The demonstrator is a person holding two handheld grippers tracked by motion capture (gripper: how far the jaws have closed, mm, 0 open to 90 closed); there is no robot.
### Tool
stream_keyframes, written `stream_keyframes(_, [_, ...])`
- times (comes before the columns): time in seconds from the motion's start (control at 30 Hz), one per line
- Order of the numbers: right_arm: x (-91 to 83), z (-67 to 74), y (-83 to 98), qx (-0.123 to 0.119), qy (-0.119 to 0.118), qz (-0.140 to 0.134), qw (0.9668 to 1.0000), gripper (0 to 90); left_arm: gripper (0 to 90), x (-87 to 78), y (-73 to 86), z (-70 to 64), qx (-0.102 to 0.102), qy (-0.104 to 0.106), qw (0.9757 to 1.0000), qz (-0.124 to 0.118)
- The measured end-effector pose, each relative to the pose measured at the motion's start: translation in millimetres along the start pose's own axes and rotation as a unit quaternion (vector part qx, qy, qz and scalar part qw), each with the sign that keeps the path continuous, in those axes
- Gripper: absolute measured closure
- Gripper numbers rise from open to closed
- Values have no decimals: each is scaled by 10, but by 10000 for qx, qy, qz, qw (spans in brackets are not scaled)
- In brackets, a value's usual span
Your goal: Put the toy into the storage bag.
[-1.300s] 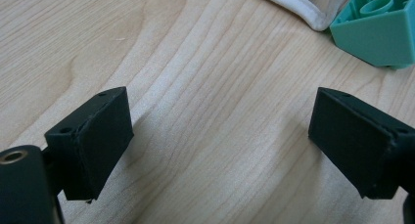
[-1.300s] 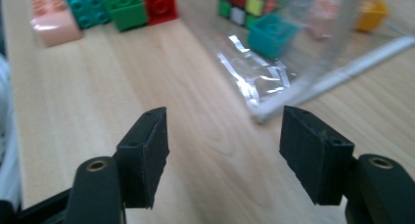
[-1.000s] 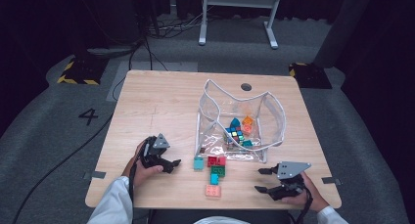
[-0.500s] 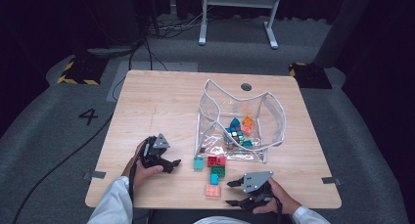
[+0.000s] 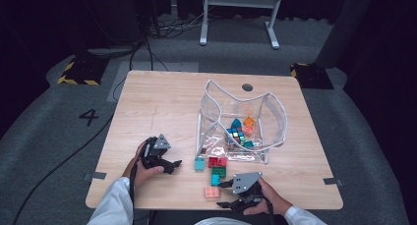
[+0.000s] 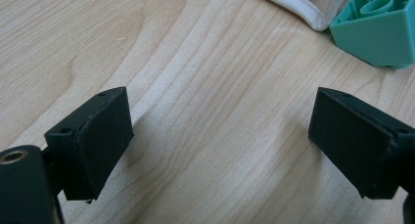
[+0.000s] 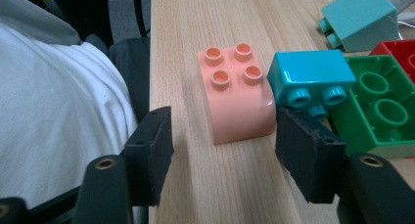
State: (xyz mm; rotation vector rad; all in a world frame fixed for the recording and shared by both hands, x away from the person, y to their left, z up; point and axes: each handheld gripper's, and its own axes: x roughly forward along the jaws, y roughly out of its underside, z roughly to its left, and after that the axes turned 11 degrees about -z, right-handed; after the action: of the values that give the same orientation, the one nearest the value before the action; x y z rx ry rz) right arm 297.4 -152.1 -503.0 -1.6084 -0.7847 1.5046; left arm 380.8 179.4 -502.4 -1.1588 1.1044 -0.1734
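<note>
Right tool [image 5: 227, 194] has slid left along the worktop [image 5: 162, 102] edge.
Its jaws, just opening again, stand wide before the pink brick [image 7: 237, 94]; left tool [image 5: 173, 164] stayed, wide, empty.

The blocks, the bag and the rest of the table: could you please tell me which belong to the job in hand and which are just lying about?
In the job:
- right gripper, open
- pink block ahead of its jaws
- loose blocks
- clear bag holding more toys

Lying about:
- left gripper, open over bare table
- metal stand
</note>
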Motion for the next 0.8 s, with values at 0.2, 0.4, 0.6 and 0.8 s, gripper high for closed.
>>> stream_keyframes(0.2, [22, -21, -6, -213, -13, -34, 9998, 343, 92, 0, 0, 0, 0, 0, 10000, 1])
stream_keyframes(0.4, [28, 21, -15, -70, -56, 53, 9999, 348, 93, 0, 0, -1, -2, 0, 10000, 1])
stream_keyframes(0.6, [15, 71, -10, 26, -34, 30, 10000, 372, 93, 0, 1, -1, 1, 0, 10000, 0])
stream_keyframes(0.8, [82, 65, -45, -32, -48, -2, 10000, 392, 93, -1, 0, -1, -1, -1, 10000, 1])
